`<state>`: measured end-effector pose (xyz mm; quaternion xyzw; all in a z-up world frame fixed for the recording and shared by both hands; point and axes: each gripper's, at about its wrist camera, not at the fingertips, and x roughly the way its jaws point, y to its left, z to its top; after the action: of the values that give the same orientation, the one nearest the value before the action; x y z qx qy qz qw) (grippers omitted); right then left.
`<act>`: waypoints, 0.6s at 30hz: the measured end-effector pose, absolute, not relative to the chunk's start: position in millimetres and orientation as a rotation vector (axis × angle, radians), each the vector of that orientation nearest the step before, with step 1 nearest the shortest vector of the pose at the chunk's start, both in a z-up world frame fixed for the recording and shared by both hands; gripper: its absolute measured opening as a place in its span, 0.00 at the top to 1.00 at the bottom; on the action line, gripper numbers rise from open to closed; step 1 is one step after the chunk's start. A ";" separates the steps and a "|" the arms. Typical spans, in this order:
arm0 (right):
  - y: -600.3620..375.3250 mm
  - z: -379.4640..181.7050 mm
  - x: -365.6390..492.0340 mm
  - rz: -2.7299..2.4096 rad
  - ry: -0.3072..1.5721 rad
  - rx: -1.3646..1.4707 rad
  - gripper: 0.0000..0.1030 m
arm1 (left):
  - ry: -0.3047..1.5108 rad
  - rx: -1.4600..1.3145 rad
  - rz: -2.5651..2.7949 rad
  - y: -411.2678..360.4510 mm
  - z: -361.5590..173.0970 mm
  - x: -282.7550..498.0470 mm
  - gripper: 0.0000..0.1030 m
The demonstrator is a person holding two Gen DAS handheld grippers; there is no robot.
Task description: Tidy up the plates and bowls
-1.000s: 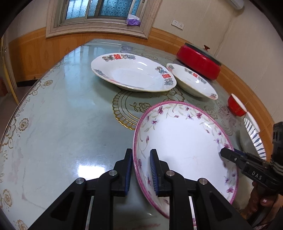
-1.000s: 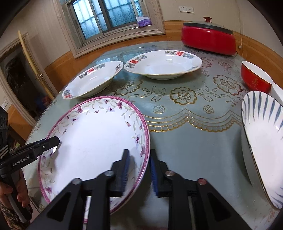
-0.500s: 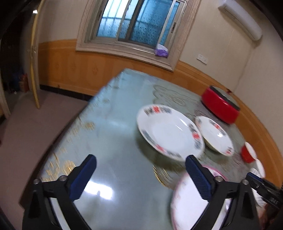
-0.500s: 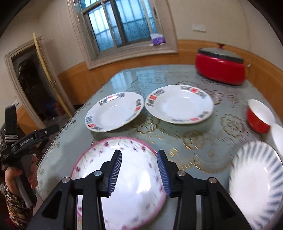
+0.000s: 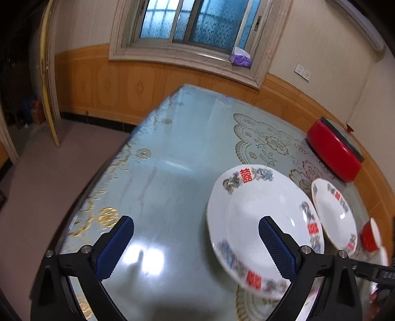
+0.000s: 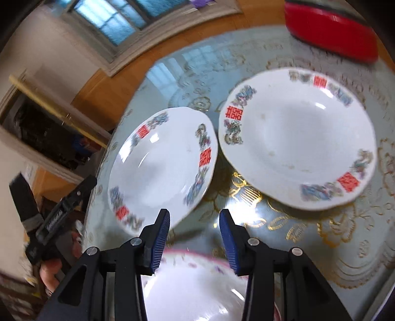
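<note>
Both tools empty: left tool [image 5: 196,244] spread wide, jaws closing slightly; right tool [image 6: 195,243] part-open over pink-rimmed plate [image 6: 195,284]; reach phase judged; next, patterned plate [image 6: 160,168] at 11 o'clock to be rim-gripped, stacked.

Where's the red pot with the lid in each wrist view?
Left wrist: red pot at the right edge, mid-height, beyond the two white plates.
Right wrist: red pot in the top right corner, partly cut off.
Shared landmark: the purple packet on the window sill, top edge in the right view.
</note>
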<state>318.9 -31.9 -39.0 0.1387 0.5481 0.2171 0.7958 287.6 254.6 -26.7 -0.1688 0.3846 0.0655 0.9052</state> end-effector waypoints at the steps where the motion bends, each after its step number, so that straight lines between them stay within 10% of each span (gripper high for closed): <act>1: -28.5 -42.9 325.7 0.468 1.200 0.309 0.59 | 0.802 -0.361 0.133 255.5 -29.1 293.5 0.07; 18: -5.5 -63.0 371.5 0.399 1.226 0.294 0.60 | 0.898 -0.436 -0.034 257.8 -64.5 334.4 0.49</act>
<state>371.5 -5.5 -63.0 0.1367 0.5694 0.1852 0.7892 334.4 257.8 -64.5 -0.2089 0.4307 -0.0161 0.8778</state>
